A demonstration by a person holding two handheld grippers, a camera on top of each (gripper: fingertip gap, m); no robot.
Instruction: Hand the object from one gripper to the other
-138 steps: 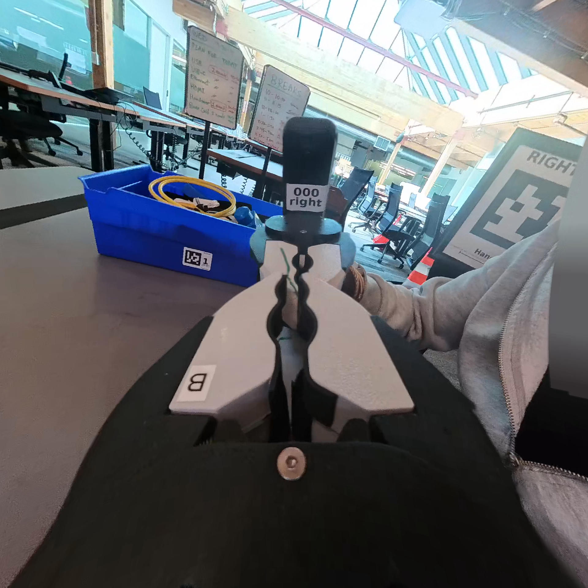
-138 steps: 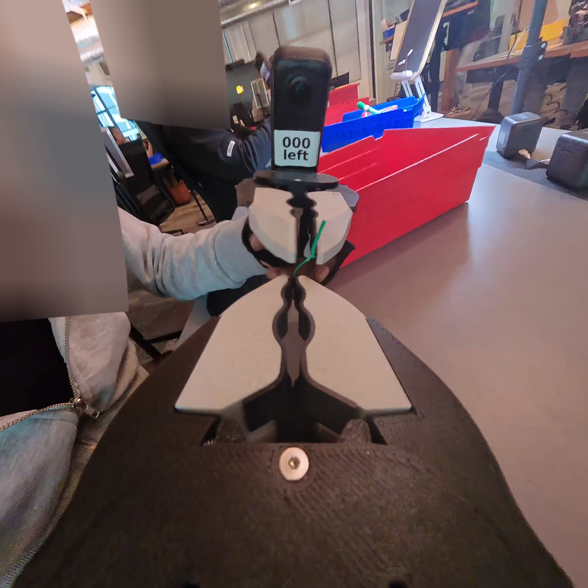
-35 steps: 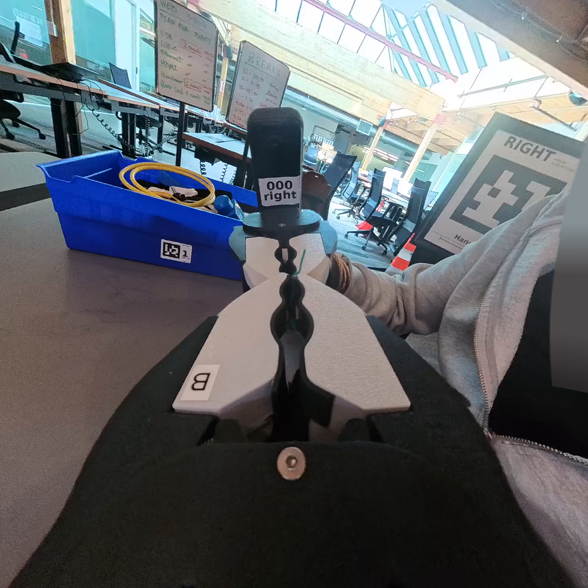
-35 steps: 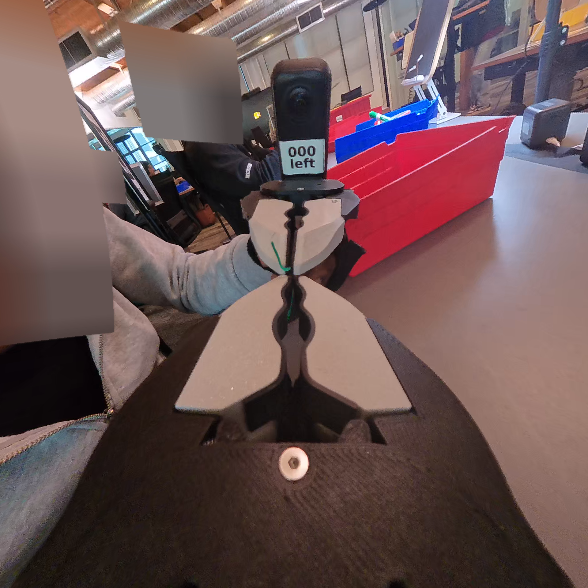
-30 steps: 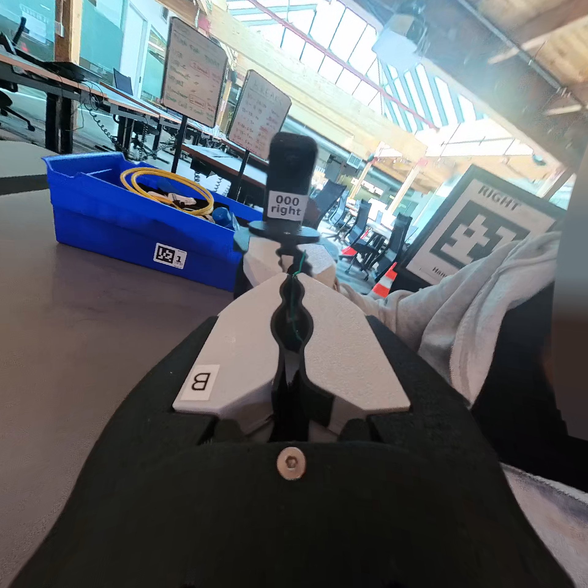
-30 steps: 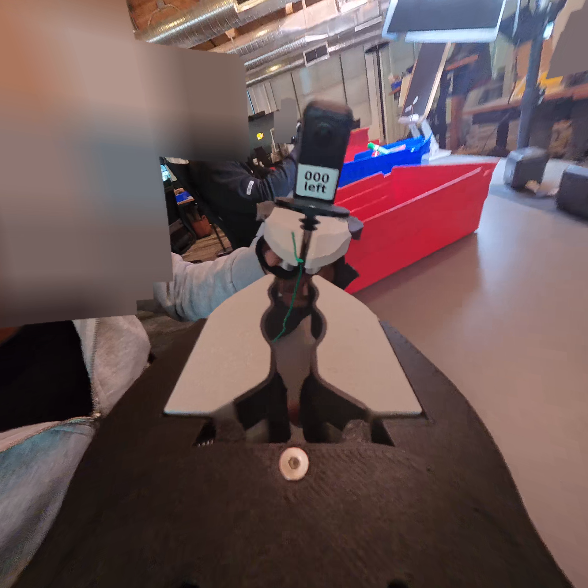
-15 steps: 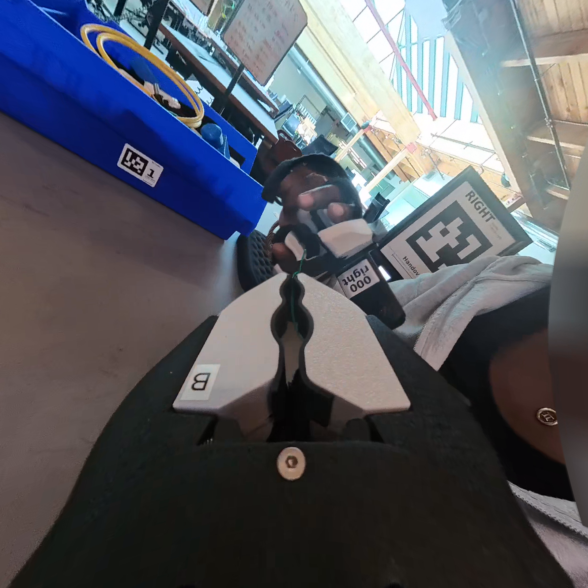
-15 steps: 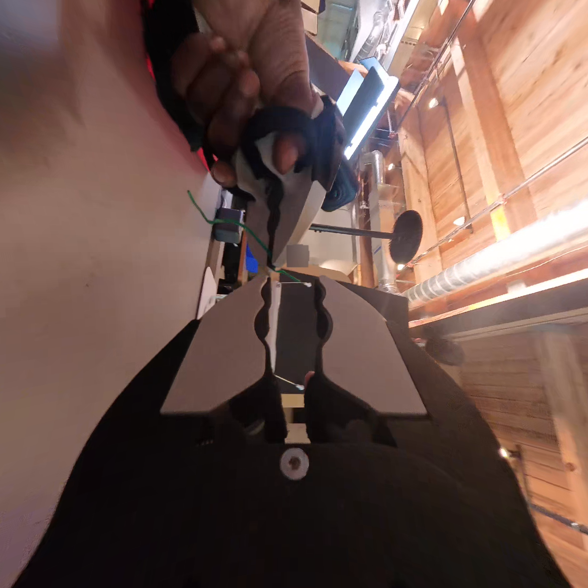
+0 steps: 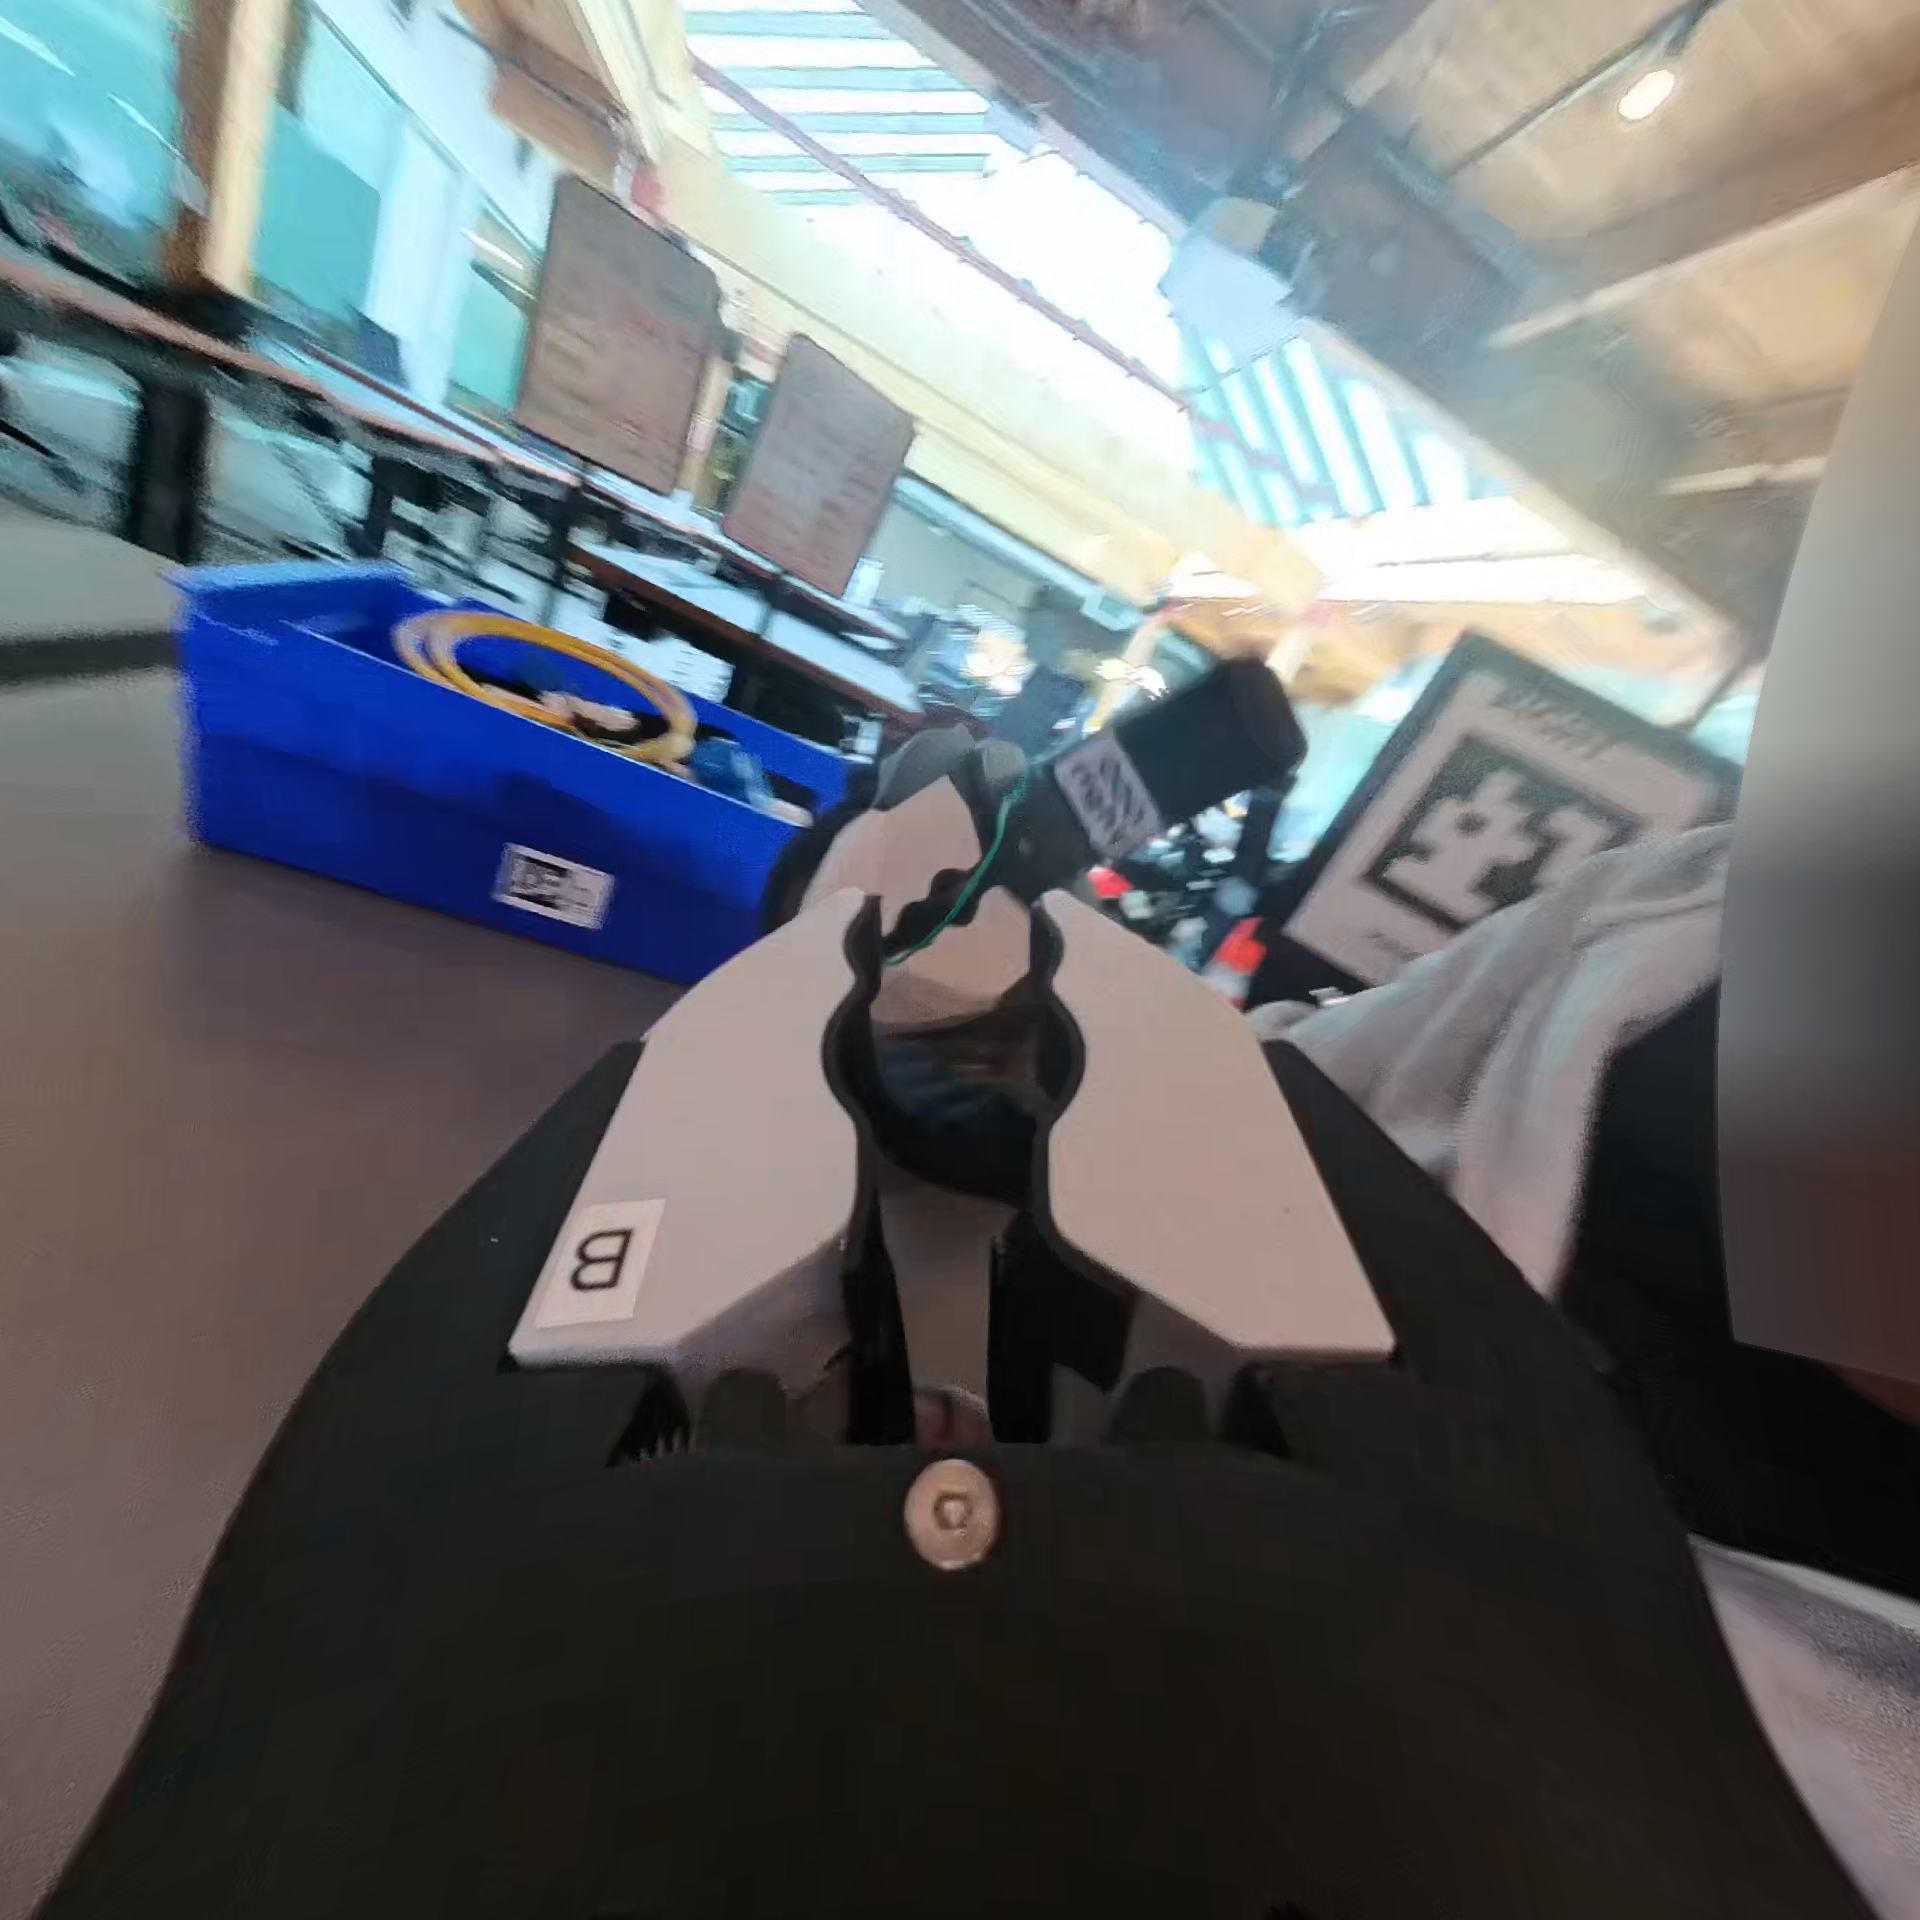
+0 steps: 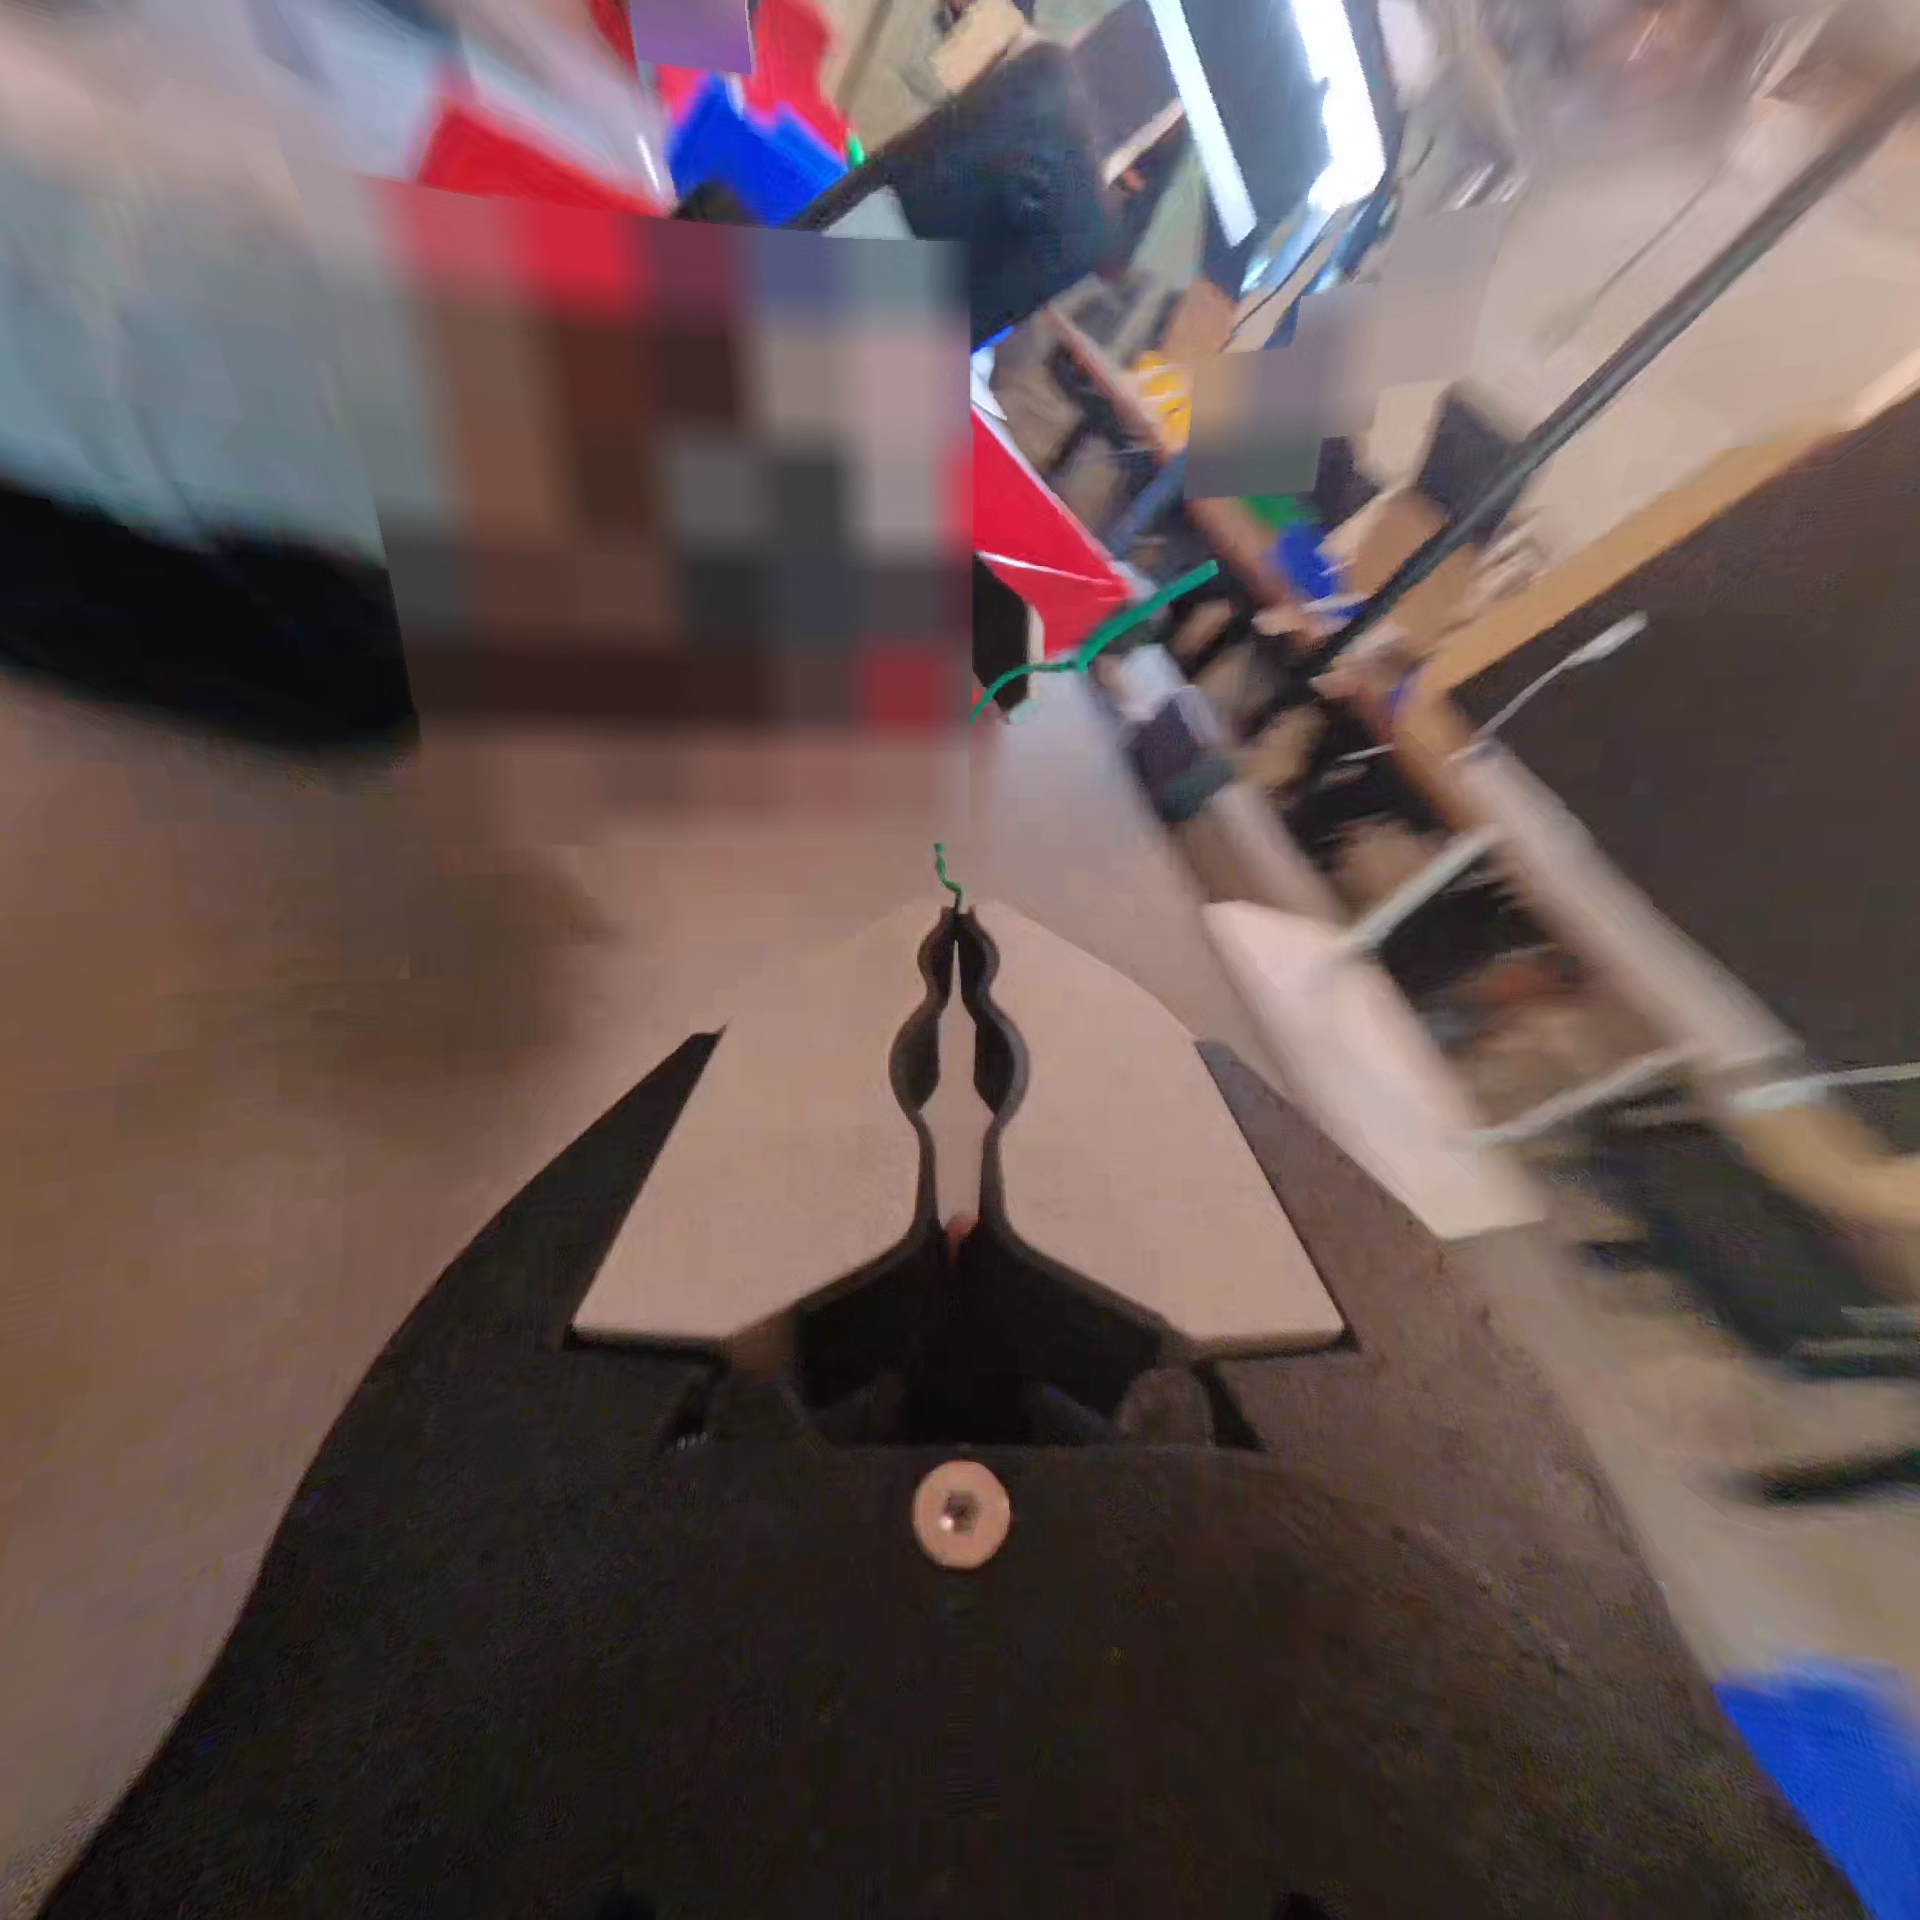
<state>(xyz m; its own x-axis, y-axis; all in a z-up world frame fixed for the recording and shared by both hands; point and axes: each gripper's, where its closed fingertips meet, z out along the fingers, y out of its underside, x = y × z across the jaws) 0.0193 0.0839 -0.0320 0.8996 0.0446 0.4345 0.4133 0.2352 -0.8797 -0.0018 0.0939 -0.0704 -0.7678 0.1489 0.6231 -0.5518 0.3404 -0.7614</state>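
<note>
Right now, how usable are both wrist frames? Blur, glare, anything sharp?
Left wrist view: the background and the blue bin are smeared by motion blur, the skylight is blown out, and the left tool itself is crisp. Right wrist view: heavy blur across the whole room; only the right tool and the green wire at its tip read cleanly.
</note>
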